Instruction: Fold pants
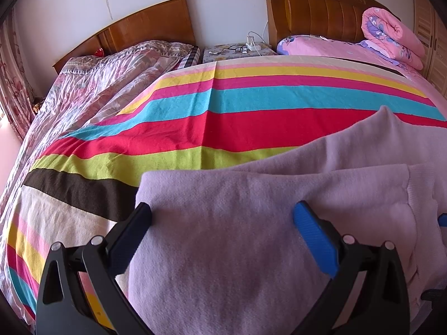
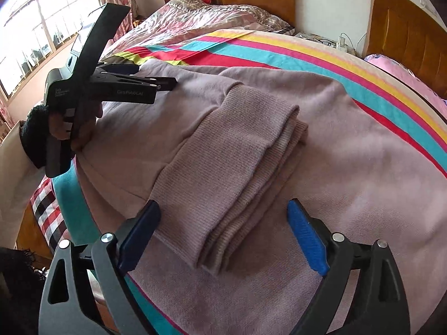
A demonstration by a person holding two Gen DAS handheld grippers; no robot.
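Pale mauve knit pants (image 1: pixel 237 223) lie on a striped blanket (image 1: pixel 195 128) on the bed, folded over on themselves. In the right wrist view the ribbed cuffs (image 2: pixel 232 173) lie stacked on top of the pants (image 2: pixel 349 195). My left gripper (image 1: pixel 223 217) is open, hovering over the pants' left part with nothing between its fingers; it also shows in the right wrist view (image 2: pixel 156 82), held by a hand. My right gripper (image 2: pixel 223 217) is open just above the ribbed cuffs, empty.
A second bed with a patterned quilt (image 1: pixel 111 69) lies to the left. A nightstand (image 1: pixel 237 50) with glasses and a charger stands between two wooden headboards. A rolled pink quilt (image 1: pixel 391 36) sits at the back right. A window (image 2: pixel 33 28) is at left.
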